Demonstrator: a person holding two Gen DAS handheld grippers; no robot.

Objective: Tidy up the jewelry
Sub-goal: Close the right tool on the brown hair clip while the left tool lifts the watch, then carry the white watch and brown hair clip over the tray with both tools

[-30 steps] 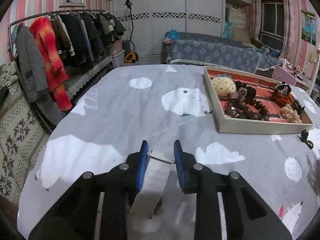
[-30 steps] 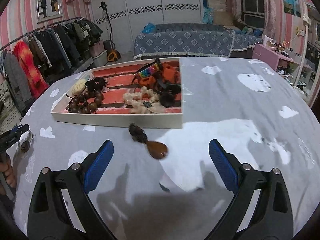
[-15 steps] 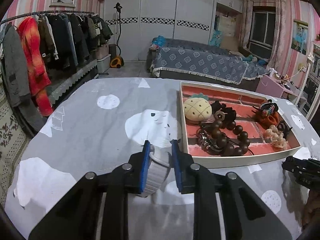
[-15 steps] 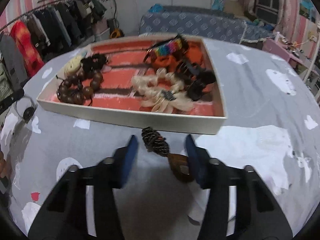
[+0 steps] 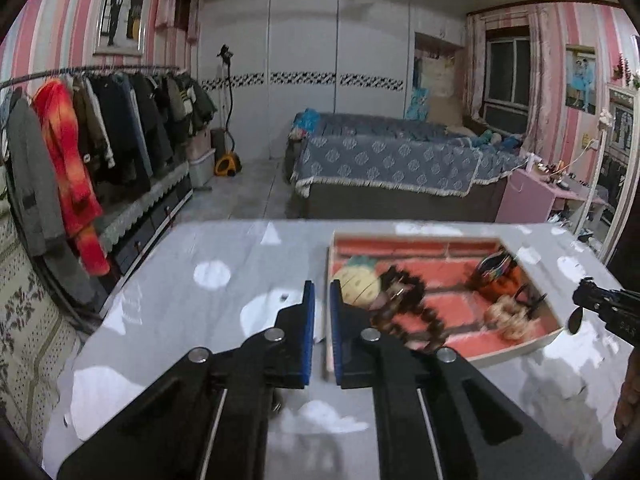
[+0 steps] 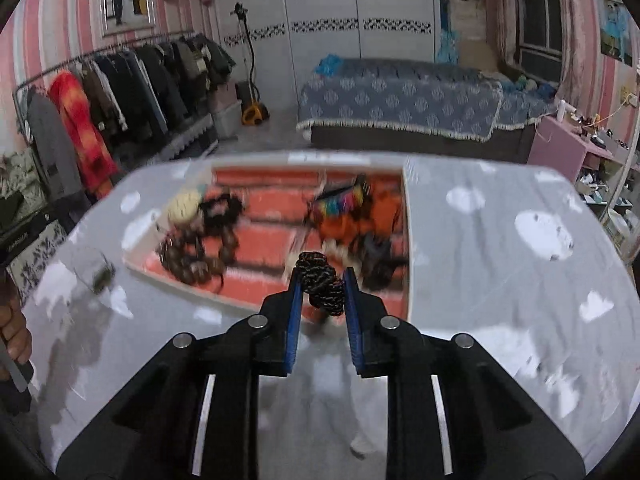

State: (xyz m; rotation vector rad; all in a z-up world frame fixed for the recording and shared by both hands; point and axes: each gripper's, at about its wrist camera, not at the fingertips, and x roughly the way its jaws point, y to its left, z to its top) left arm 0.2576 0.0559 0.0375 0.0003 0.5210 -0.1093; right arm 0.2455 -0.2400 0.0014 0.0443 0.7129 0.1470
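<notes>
A white tray [image 5: 520, 354] with a red lining lies on the grey cloud-print cloth. It holds a pineapple plush [image 5: 356, 282], a brown bead bracelet [image 5: 408, 316] and hair ties. My left gripper [image 5: 322, 292] is shut just left of the tray's near corner, with only a pale sliver of the white band [image 5: 319, 335] showing between its pads. My right gripper [image 6: 320, 276] hangs over the tray's front wall [image 6: 192, 288]. Its jaws are closing and press on a dark braided cord [image 6: 322, 288]. The cord's brown pendant [image 5: 575, 322] dangles below that gripper in the left wrist view.
The table's far edge [image 5: 280, 222] faces a bed [image 5: 392, 160]. A clothes rack [image 5: 80, 140] runs along the left. A hand [image 6: 12, 336] shows at the left edge of the right wrist view. Bare cloth [image 6: 520, 280] lies right of the tray.
My right jaws went from wide open to closed on the braided cord and lifted it off the cloth. My left gripper rose and moved to the tray, its jaws narrowing on the white band.
</notes>
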